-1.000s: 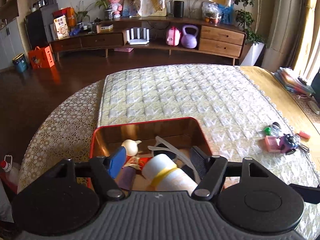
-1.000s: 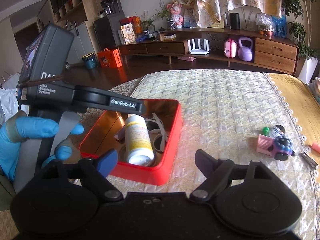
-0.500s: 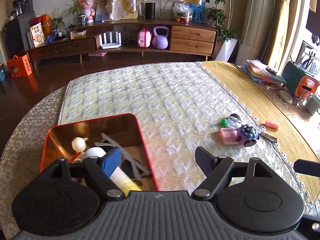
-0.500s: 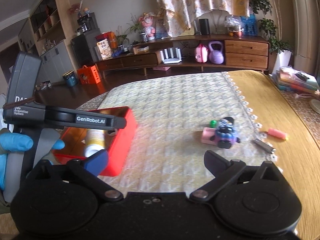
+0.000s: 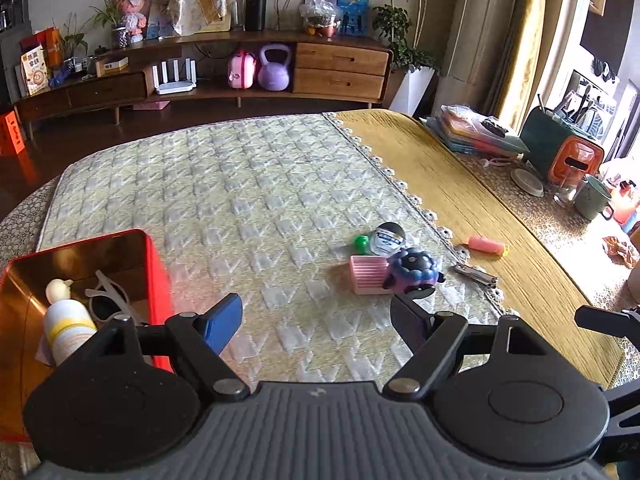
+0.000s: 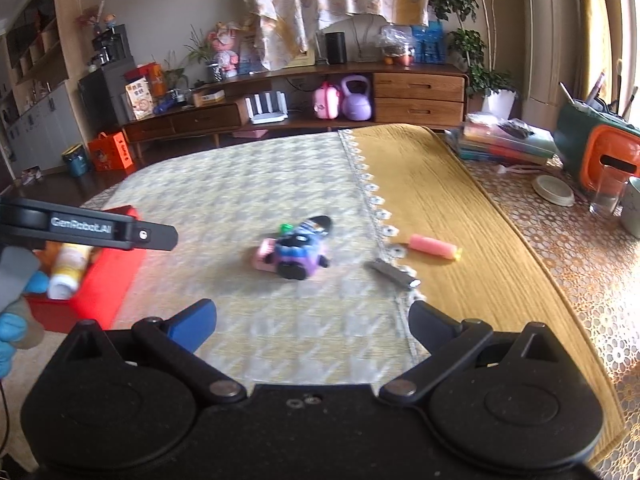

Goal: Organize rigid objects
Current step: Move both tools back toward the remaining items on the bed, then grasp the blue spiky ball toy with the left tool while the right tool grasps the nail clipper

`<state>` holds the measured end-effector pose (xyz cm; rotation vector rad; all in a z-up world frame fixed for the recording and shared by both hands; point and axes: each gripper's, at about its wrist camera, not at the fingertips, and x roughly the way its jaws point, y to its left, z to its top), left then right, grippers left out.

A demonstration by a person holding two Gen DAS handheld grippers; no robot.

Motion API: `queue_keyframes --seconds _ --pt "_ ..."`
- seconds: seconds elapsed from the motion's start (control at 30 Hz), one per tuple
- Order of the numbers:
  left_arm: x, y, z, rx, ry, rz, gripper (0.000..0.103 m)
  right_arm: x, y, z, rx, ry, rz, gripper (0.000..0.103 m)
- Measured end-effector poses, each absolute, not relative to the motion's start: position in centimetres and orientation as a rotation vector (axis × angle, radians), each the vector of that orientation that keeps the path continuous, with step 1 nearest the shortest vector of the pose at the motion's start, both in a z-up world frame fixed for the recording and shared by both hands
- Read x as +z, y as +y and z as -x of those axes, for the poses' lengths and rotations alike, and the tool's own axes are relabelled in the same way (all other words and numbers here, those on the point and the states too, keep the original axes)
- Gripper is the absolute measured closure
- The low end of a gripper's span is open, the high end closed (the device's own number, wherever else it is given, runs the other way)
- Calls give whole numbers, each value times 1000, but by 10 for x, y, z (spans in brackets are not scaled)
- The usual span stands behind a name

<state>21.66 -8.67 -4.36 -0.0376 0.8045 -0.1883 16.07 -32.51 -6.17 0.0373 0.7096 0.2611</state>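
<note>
The left gripper (image 5: 316, 318) and right gripper (image 6: 312, 320) are held spread wide with nothing between the fingers. The purple toy car (image 5: 412, 270), pink comb (image 5: 368, 274) and nail clipper (image 5: 476, 274) are seen near the quilted mat's right edge; the red box (image 5: 158, 280) sits at its left edge.

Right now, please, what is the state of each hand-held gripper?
Left hand-held gripper: open, holding nothing.
Right hand-held gripper: open, holding nothing.
</note>
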Motion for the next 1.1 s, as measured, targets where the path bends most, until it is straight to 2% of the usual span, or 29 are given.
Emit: queue_keyframes --seconds 0.47,0.73,0.9,1.03,1.1 --pt "-77 -156 -257 -267 848 -11 22 -100 -364 -211 282 736 5 1" --pt "-96 -175 -281 -276 878 -8 22 -119 -368 -233 289 757 22 7" --pt "-106 -180 -293 -265 897 1 22 -128 -368 -244 292 775 35 24" --pt "-113 -184 -300 -272 910 -4 22 -132 -367 -249 299 777 40 32" --pt "-116 -184 -301 -279 913 2 22 -134 -365 -251 306 780 45 39"
